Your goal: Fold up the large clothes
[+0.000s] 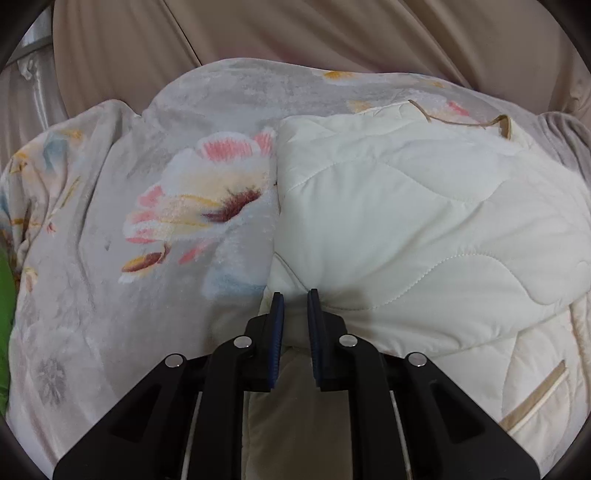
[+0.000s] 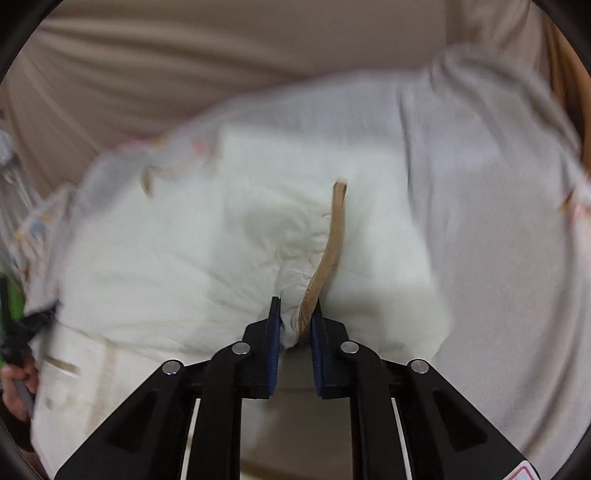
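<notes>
A cream quilted garment (image 1: pixel 406 221) with tan trim lies bunched on a grey floral blanket (image 1: pixel 147 221). In the left wrist view my left gripper (image 1: pixel 295 306) is shut on a gathered fold at the garment's near left edge; creases radiate from the pads. A tan-edged pocket (image 1: pixel 535 402) shows at lower right. The right wrist view is blurred: the cream garment (image 2: pixel 184 258) fills the middle, and my right gripper (image 2: pixel 295 314) is shut on its edge, where a tan trim strip (image 2: pixel 334 236) runs up from between the pads.
Beige draped fabric (image 1: pixel 258 33) rises behind the blanket. A green object (image 1: pixel 5 295) sits at the far left edge. In the right wrist view a person's hand (image 2: pixel 14 387) shows at the lower left, and the grey blanket (image 2: pixel 480 221) spreads to the right.
</notes>
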